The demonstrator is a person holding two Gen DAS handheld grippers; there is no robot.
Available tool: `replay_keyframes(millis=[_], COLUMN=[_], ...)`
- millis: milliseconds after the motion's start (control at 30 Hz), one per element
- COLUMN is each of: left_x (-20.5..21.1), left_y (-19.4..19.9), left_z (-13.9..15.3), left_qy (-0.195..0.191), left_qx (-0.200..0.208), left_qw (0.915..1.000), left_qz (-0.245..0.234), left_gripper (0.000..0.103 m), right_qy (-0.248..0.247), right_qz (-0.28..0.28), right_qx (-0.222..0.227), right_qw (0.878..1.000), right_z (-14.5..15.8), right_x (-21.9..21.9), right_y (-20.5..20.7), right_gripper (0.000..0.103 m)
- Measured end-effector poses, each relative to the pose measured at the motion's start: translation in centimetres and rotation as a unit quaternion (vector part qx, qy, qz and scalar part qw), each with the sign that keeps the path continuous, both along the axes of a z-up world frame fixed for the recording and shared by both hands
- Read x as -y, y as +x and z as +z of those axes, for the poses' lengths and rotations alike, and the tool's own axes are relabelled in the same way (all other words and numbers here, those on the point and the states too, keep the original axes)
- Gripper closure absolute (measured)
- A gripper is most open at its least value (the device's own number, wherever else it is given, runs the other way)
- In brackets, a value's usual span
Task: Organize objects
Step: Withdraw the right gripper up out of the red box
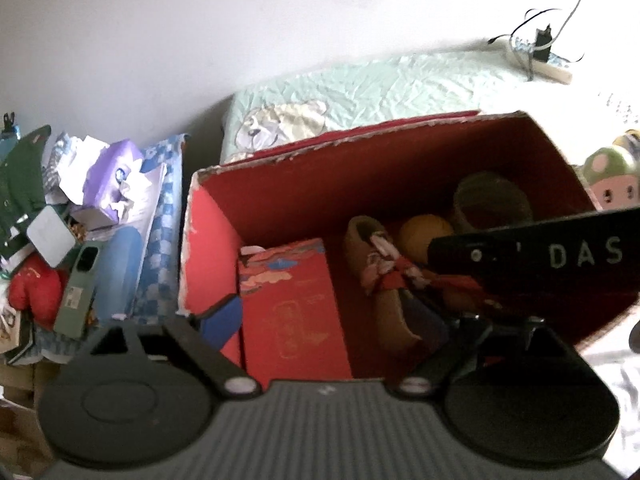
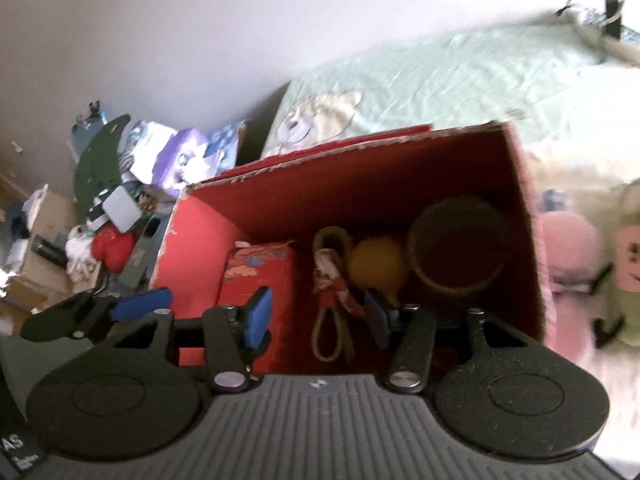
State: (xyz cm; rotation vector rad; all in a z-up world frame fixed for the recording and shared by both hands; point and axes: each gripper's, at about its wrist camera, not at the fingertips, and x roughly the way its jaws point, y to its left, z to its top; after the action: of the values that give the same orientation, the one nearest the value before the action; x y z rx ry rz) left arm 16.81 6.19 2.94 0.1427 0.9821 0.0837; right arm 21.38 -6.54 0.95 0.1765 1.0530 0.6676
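Right tongs (image 2: 318,318) gape apart above the red box (image 2: 524,216), over a rope loop (image 2: 332,312); left tongs (image 1: 328,320) likewise spread beside a red packet (image 1: 292,304)

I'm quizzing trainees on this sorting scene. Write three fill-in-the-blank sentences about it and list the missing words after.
1. The yellow ball, the round basket and the small red carton all lie inside a big box whose colour is ____.
2. The fingers of the right gripper stand ____, holding nothing.
3. In the box, the yellow ball lies between the rope bundle and the ____.

Missing words: red; open; basket
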Motion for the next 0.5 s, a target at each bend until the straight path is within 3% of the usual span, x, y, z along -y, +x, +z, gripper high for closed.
replay_keyframes(millis=[267, 500], left_x=[1.0, 2.1], left_y=[-2.2, -4.1], left_z=[0.5, 1.6], left_qy=[-0.017, -0.009], left_qx=[-0.001, 0.009], left_qw=[0.9998, 0.9991], left_qz=[0.013, 0.041], left_gripper=[0.009, 0.008], right_qy=[-0.007, -0.012], right_qz=[-0.035, -0.03], right_qx=[0.034, 0.059], right_qw=[0.999, 0.998], right_z=[1.3, 1.9], right_x=[2.7, 4.2], right_y=[-2.8, -5.2], right_gripper=[0.046, 0.045])
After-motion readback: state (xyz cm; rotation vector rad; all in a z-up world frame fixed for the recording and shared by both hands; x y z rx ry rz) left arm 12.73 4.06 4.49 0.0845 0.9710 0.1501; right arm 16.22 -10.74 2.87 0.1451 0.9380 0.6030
